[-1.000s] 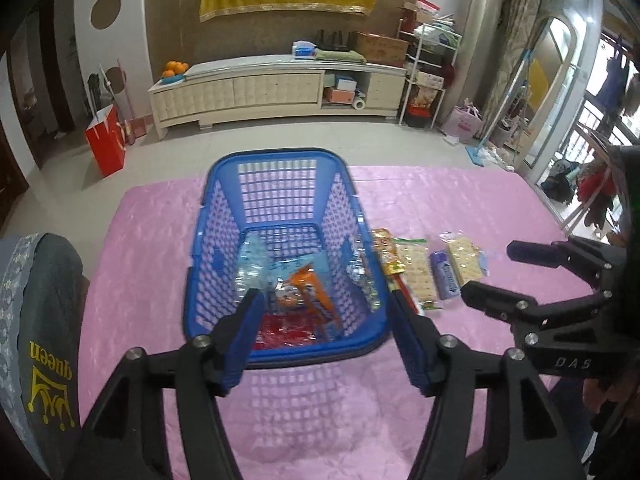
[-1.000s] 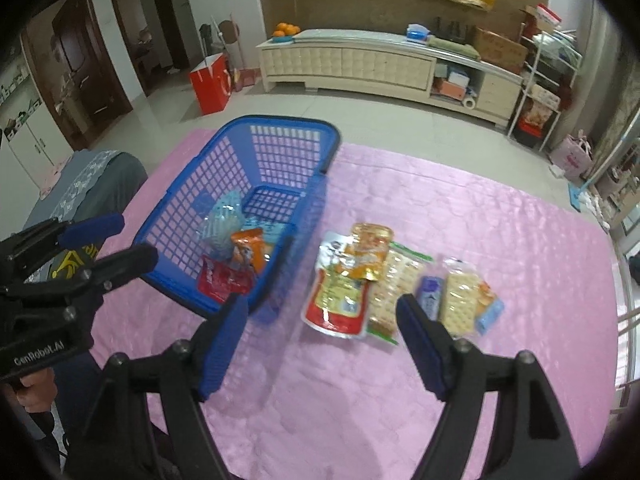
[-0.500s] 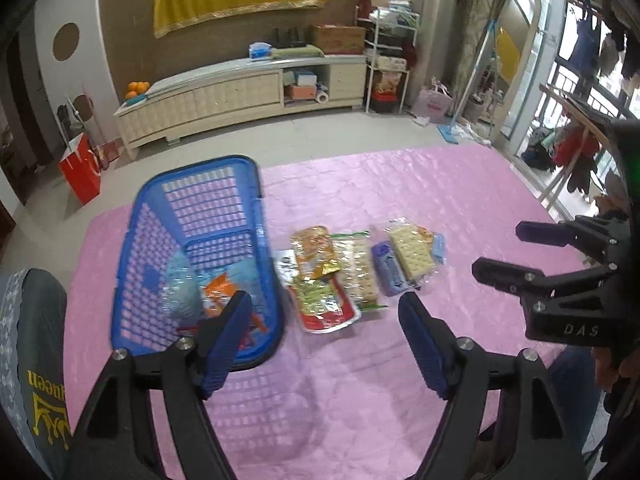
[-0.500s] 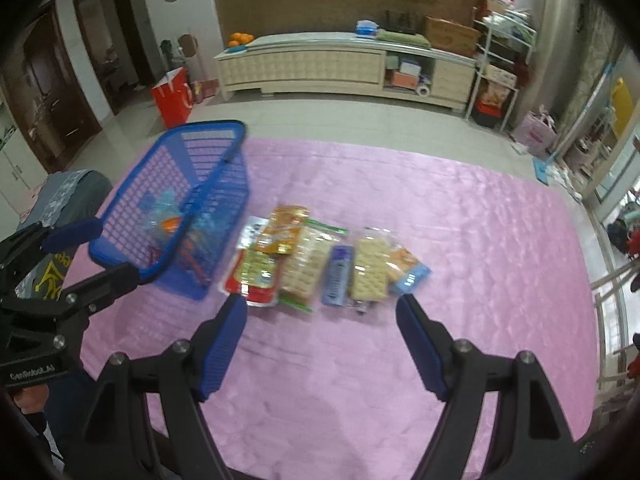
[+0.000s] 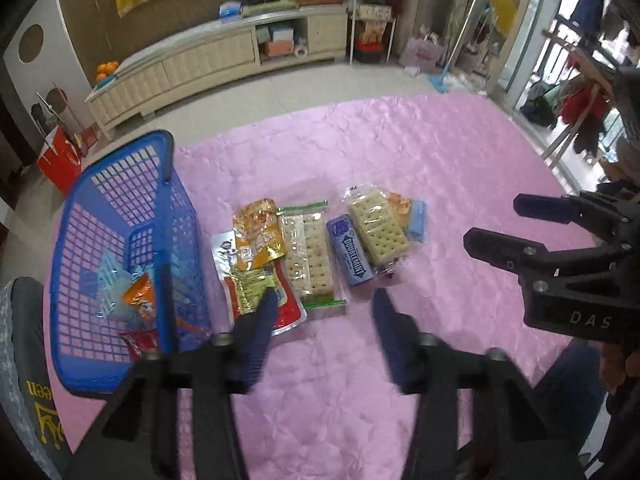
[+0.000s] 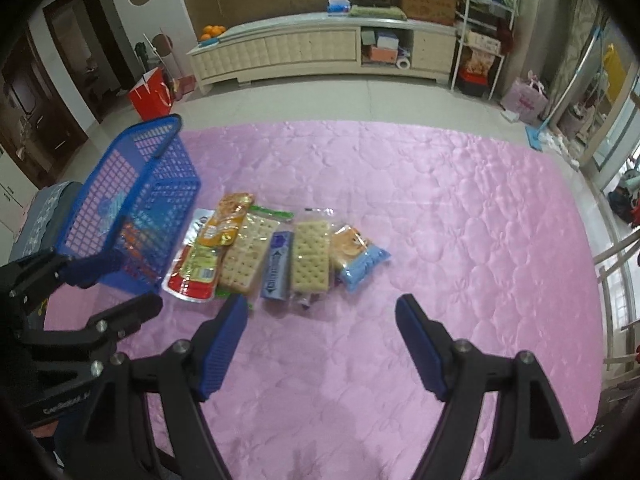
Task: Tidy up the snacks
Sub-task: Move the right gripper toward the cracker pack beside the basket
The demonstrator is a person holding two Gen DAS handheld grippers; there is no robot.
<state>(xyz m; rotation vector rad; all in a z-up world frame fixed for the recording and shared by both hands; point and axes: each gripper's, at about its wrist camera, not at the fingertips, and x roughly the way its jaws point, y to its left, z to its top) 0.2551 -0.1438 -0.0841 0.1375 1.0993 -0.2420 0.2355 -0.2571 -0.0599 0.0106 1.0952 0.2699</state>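
Looking through the left wrist camera first: the left claw [image 5: 322, 304] hangs released and empty over the pink quilted tabletop [image 5: 440, 168], fingers apart, a bit motion-blurred. Right ahead of it is the row of loose snacks: a red and silver foil pouch [image 5: 260, 300] with an orange foil pouch [image 5: 258, 232] lying on top, a clear green-edged sleeve of crackers [image 5: 308, 256], a blue Doublemint gum pack [image 5: 352, 254], and a second clear cracker pack [image 5: 378, 230] resting partly on a light blue packet [image 5: 416, 222]. The blue plastic mesh basket [image 5: 80, 248] sits just left of the pile with a few snacks already inside. The right claw [image 5: 496, 224] shows at the right edge, spread open too.

From the right wrist camera, the right claw [image 6: 320, 316] is empty, hovering near the gum pack [image 6: 278, 264] and the cracker pack [image 6: 310, 256].

Handling guess: everything's light. Foil pouches look slippery and floppy, so pinch a sealed edge. Crackers will crack if squeezed flat, so I'd grip the long sides gently or the crimped end. The gum pack is stiff, easiest grab across its width.
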